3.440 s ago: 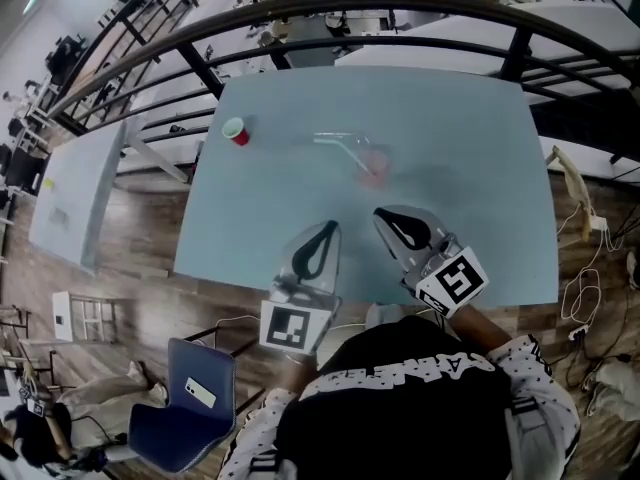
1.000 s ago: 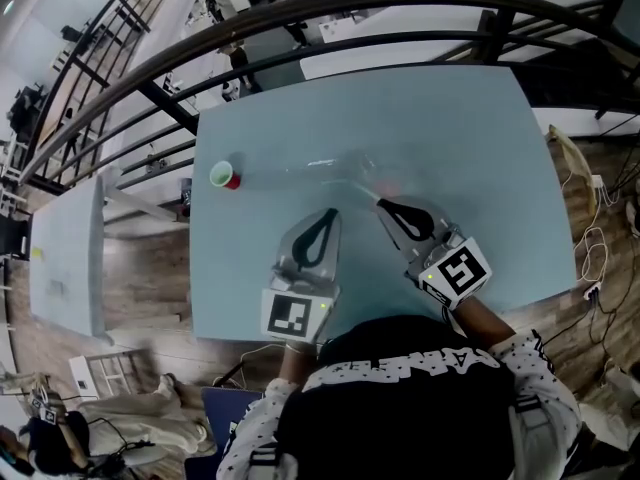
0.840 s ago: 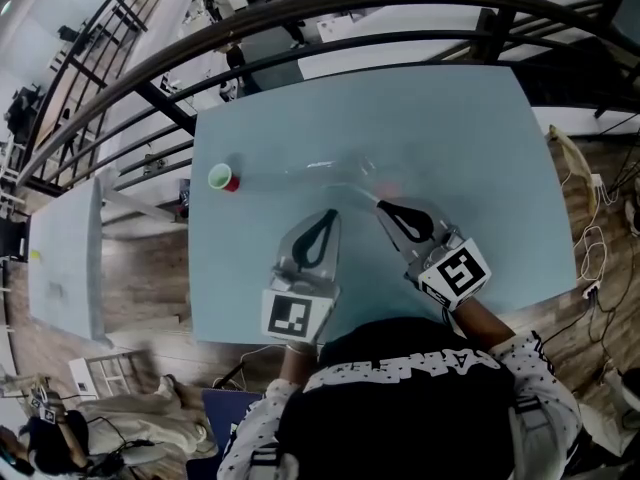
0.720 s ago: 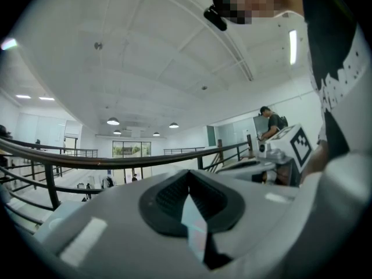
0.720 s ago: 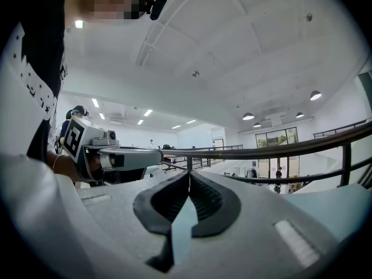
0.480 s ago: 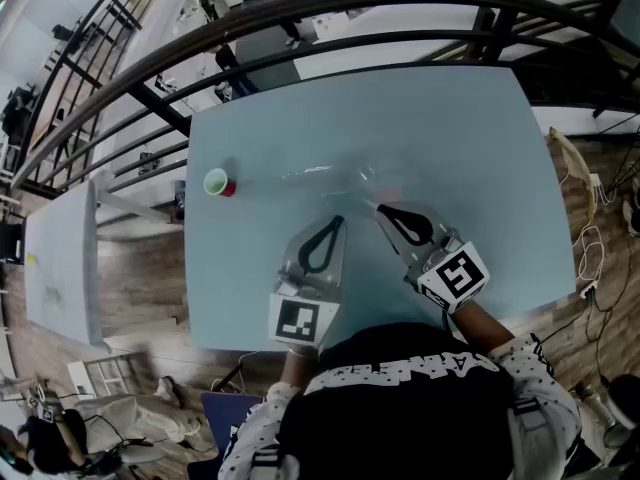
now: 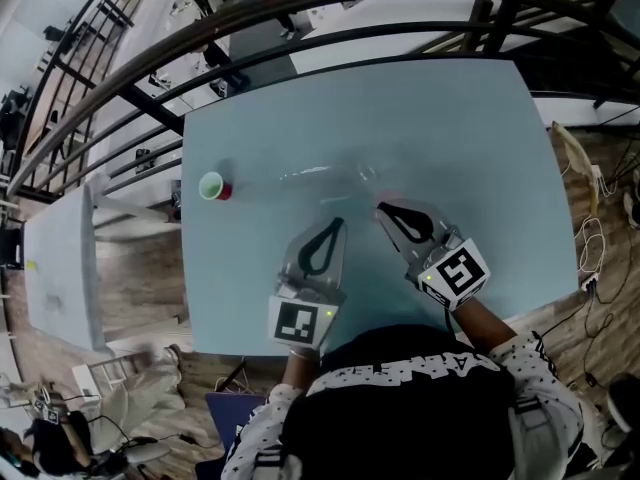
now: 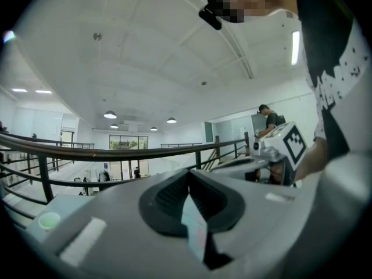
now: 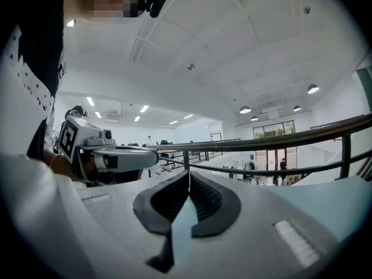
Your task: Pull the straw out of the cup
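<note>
**A:** Near end first — state of the claws?

**B:** Left claw: closed, pads together, nothing between. Right claw: likewise shut tight, empty. Side by side, both pointing level across the desk.

**A:** Location of the task items?

**B:** Just past the right claw's tip, a touch to its left: faint clear cup, blurred, with a pinkish tint close by. Straw apparently leading from it toward the left. Long axis roughly along the desk's width, crosswise to both claws. Too faint to confirm the outline.

**A:** Nearer hand?

**B:** Right, by judgement, being almost at the clear cup. Left short of the straw's free end, yet facing it. Either way, need to open before any grip.

**A:** Obstructions?

**B:** None seen between claws and clear cup. Farther out: small red cup, green inside, well apart near the left edge. Beyond the far edge, black railing — no bearing on the reach.
</note>
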Available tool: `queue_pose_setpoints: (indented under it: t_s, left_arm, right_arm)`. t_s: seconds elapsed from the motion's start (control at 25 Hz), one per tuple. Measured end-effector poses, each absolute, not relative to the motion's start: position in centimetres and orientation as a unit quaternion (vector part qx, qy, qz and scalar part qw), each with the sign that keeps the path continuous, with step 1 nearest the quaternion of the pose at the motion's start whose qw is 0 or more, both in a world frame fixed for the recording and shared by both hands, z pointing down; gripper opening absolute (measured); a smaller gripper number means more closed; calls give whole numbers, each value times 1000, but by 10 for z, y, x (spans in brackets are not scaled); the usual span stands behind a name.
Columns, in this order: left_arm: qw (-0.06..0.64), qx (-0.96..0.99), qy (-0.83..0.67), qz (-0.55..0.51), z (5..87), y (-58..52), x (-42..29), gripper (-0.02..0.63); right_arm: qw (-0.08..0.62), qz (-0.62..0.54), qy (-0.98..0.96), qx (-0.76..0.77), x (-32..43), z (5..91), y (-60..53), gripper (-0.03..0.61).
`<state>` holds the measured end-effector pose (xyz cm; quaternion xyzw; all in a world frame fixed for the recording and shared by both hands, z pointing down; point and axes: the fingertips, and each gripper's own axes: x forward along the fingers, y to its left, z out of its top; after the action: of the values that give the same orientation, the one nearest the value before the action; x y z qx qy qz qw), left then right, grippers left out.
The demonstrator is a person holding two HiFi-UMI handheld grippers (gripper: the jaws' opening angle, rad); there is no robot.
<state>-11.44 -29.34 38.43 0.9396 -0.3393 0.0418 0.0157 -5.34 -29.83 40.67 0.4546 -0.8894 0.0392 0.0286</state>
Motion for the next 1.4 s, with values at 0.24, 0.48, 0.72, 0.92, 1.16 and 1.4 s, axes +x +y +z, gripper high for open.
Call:
queue_pose_setpoints:
  t_s: [0.24, 0.48, 0.72, 0.92, 1.16, 1.4]
  left_arm:
    - [17, 943, -329, 40, 391, -308, -109, -11]
    - [34, 945, -321, 48, 408, -322, -113, -11]
    - [41, 943, -325, 51, 418, -336, -118, -11]
    - [42, 941, -330, 58, 422, -340, -116, -11]
    - [47, 940, -332, 65, 428, -346, -119, -11]
    - [55, 936, -340, 66, 432, -349, -118, -11]
  right_arm:
    - [40, 51, -886, 458, -49, 418, -316, 3]
    - [48, 61, -885, 460, -55, 433, -330, 3]
    - [55, 66, -884, 460, -58, 445, -343, 3]
    - [59, 71, -885, 456, -54, 451, -346, 3]
    - [64, 75, -884, 457, -57, 458, -352, 5]
    - [64, 69, -886, 455, -54, 460, -356, 5]
